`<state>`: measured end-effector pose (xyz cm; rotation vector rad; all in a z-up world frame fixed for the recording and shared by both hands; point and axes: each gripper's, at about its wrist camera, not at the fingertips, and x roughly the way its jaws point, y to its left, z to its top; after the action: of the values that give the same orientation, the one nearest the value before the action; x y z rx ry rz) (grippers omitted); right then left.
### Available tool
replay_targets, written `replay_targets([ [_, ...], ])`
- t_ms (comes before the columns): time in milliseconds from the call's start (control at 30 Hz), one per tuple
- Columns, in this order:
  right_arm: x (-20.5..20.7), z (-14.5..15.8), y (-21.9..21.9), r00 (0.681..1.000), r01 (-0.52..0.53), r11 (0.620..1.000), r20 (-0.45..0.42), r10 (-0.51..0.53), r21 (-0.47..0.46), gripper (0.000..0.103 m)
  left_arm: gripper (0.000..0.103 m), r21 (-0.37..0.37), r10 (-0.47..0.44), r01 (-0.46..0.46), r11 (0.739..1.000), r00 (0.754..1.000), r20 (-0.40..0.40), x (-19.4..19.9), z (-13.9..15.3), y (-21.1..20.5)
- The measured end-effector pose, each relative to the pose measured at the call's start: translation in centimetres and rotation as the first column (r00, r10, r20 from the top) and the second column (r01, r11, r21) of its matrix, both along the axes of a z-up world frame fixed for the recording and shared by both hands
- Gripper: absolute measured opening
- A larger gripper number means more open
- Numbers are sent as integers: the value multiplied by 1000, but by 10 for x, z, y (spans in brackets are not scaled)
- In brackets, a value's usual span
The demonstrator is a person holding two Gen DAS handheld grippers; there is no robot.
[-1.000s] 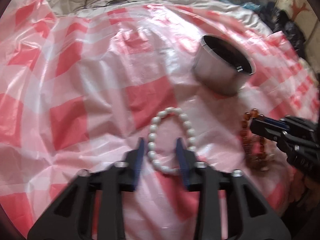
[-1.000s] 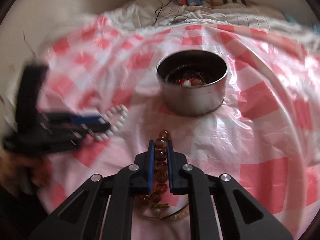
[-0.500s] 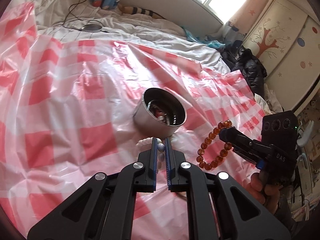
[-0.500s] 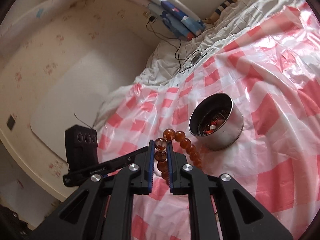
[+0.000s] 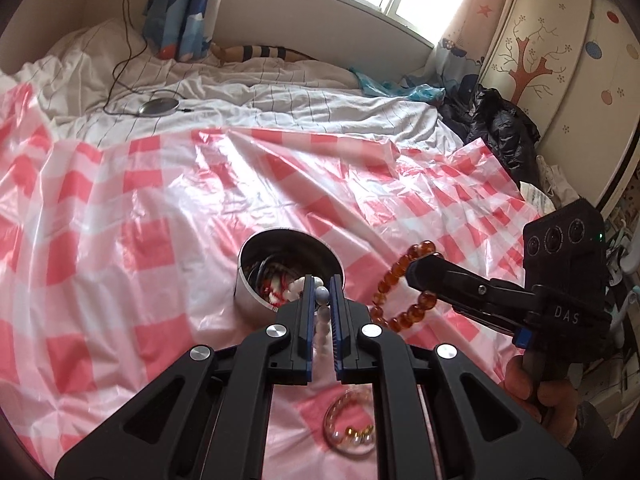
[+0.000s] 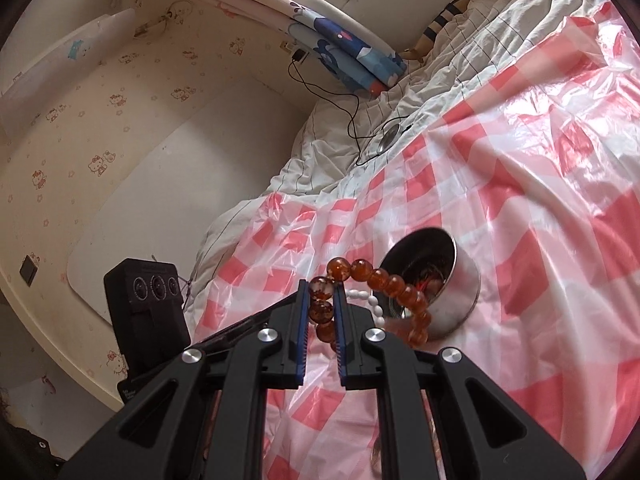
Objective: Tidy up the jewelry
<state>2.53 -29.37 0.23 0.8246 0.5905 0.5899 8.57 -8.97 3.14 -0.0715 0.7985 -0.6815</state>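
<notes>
My left gripper (image 5: 322, 286) is shut on a white bead bracelet (image 5: 322, 295), which hangs in the air just above the near rim of a round metal tin (image 5: 246, 280). Several red and white pieces lie inside the tin. To the right, my right gripper (image 5: 414, 271) is shut on an amber bead bracelet (image 5: 384, 280) that dangles beside the tin. In the right wrist view, the right gripper (image 6: 322, 290) pinches the amber bracelet (image 6: 396, 284) in front of the tin (image 6: 466, 296), and the white bracelet (image 6: 372, 302) shows behind it. A clear and gold bead bracelet (image 5: 352, 428) lies on the sheet.
A pink and white checked plastic sheet (image 5: 120, 240) covers the bed, with white bedding (image 5: 280, 100) behind it. A round silver device on a cable (image 5: 158, 107) lies on the bedding. A dark jacket (image 5: 500, 132) and a wardrobe (image 5: 560, 80) stand at the right. A person's hand (image 5: 532, 384) holds the right gripper.
The left gripper went from open around the white bracelet to shut on it and lifted it off the sheet toward the tin. The right gripper lifted the amber bracelet up beside the tin.
</notes>
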Motion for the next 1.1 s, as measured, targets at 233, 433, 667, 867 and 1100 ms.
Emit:
replay_targets([
  [233,14,0,-12,1000,21,1000,-5,-21,11,12,7,-93,-2,3,996,1000,9,10,4,-12],
  [433,21,-2,-24,999,37,999,-11,-37,26,12,7,-200,7,-7,980,1000,-1,27,5,-20],
  [667,38,-4,-21,999,20,1000,-25,-19,8,12,8,40,180,-175,984,969,-171,58,-49,-18],
  [867,63,-11,5,998,-33,997,-57,28,-77,13,49,88,259,-253,963,964,-54,49,-30,3],
  [1100,80,-25,48,990,-86,959,-127,53,-271,40,56,170,302,-298,939,953,1,45,-28,32],
])
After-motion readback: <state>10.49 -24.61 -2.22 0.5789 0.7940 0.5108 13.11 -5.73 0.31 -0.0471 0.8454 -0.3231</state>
